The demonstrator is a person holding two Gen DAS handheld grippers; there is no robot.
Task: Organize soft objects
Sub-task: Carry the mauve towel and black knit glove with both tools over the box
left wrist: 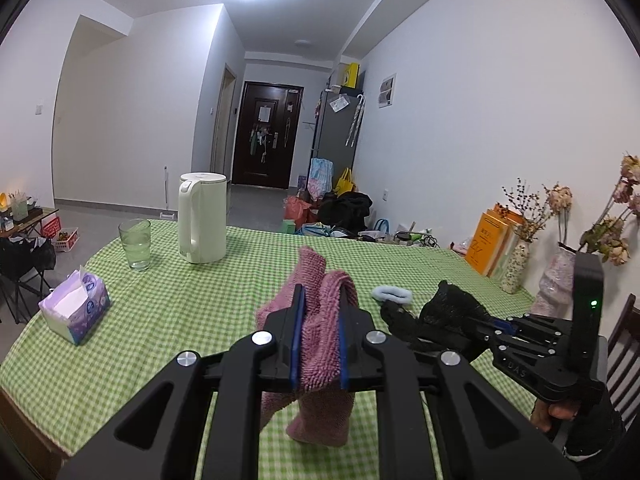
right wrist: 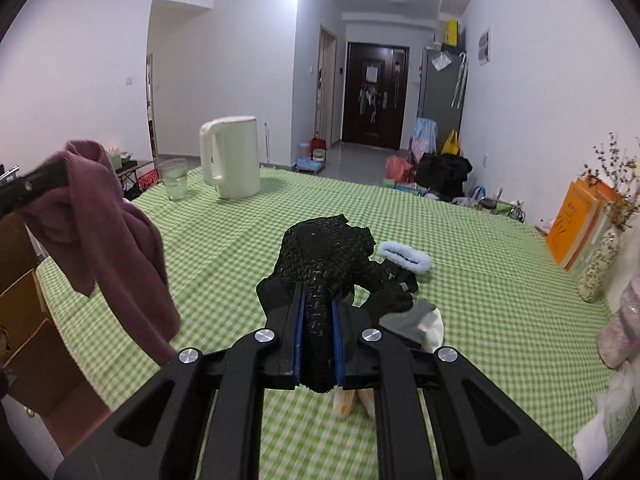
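Note:
My left gripper point(left wrist: 321, 300) is shut on a pink fluffy cloth point(left wrist: 320, 344), which hangs above the green checked tablecloth point(left wrist: 180, 312). In the right wrist view the same pink cloth point(right wrist: 108, 240) dangles at the left from the left gripper point(right wrist: 60, 174). My right gripper point(right wrist: 317, 296) is shut on a black knitted piece point(right wrist: 324, 256), lifted over the table. Just behind it lie a black glove with a pale blue fluffy cuff point(right wrist: 404, 258) and a grey and white soft item point(right wrist: 420, 320). The right gripper point(left wrist: 434, 318) with its black piece point(left wrist: 452, 300) also shows at the right of the left wrist view.
A white kettle point(left wrist: 202, 220), a glass of water point(left wrist: 136, 244) and a tissue pack point(left wrist: 74, 310) stand on the table's left side. Orange books point(left wrist: 494, 242) and vases of dried flowers point(left wrist: 520, 260) line the right wall. A dark chair back point(left wrist: 624, 356) stands at right.

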